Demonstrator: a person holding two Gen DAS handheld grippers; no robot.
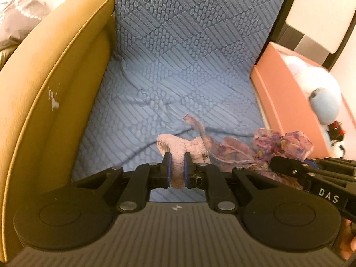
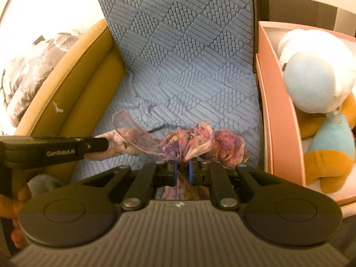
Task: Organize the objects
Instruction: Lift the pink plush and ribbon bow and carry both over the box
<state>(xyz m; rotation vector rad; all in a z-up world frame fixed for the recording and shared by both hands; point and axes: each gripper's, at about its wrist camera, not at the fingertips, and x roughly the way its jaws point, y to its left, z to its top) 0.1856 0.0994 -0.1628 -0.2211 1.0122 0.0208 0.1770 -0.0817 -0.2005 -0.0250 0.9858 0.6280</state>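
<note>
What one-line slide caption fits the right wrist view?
Right tongs pinch a floral ribbon bow above the blue seat cushion, beside a pink box of plush toys.

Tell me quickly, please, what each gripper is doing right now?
Left gripper: closed on the pink plush toy.
Right gripper: closed on the floral sheer ribbon.

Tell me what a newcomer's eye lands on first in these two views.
First, the pink plush toy with its purple floral ribbon bow, gripped by the left gripper and right gripper above the blue quilted seat. Then the pink box on the right, holding a white and blue stuffed toy.
</note>
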